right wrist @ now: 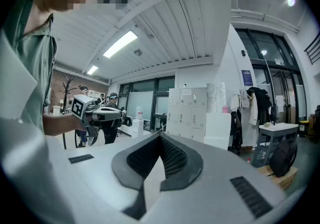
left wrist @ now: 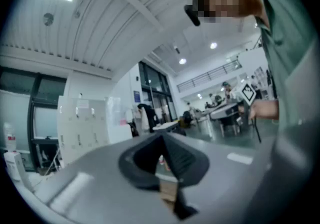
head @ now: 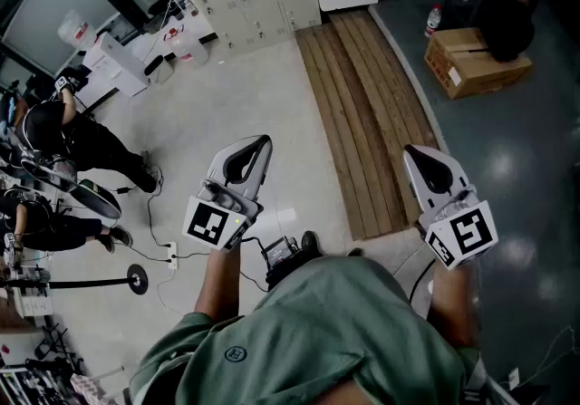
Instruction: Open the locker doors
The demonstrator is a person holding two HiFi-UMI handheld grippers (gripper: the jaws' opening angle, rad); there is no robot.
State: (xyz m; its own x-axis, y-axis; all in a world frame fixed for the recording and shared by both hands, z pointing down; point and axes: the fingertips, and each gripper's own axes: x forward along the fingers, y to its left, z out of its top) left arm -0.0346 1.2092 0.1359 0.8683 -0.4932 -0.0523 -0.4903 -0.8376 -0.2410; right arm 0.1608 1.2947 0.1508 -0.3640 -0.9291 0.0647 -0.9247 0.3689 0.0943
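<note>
Wooden planks (head: 362, 95) head-view only | right gripper (right wrist: 160, 139) jaws together, own view

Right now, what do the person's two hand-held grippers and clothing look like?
Both the left hand-held gripper and the right hand-held gripper are light grey, tapered shells with black ribbed pads inside. Each carries a white cube printed with black square markers. The person wears a green short-sleeved shirt.
</note>
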